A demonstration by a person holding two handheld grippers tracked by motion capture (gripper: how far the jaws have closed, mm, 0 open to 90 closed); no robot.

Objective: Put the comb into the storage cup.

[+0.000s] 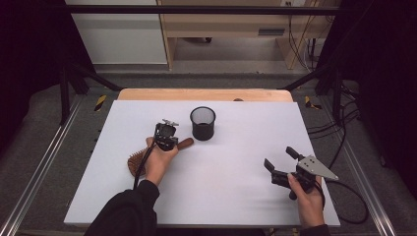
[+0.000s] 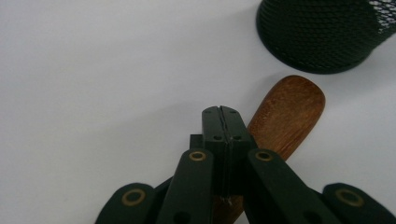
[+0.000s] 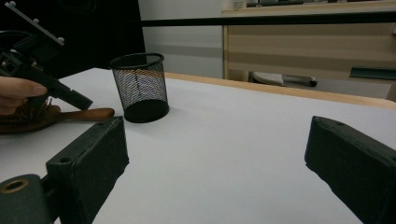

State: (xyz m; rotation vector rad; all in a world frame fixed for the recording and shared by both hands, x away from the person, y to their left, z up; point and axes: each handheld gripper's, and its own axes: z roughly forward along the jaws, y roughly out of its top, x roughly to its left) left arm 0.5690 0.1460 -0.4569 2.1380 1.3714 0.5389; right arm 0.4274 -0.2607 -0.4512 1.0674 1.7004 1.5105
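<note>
White tabletop (image 1: pixel 221 187) carries everything. Left gripper (image 2: pixel 221 112), jaws fully closed and empty, hovers over brown wooden hairbrush (image 2: pixel 285 116), black mesh cup (image 2: pixel 322 32) just beyond, positioned for pickup. Right gripper (image 3: pixel 215 154) waits wide.

The high view looks forward and down from the person's side, taking in the whole white table (image 1: pixel 221 196) from some distance. The left gripper view looks steeply down, close to the wooden hairbrush (image 2: pixel 287 116) handle and the mesh cup (image 2: pixel 322 35). The right gripper view sits low near the tabletop, facing across it, and shares that cup (image 3: pixel 140 86) and brush (image 3: pixel 56 116) with the other two.
</note>
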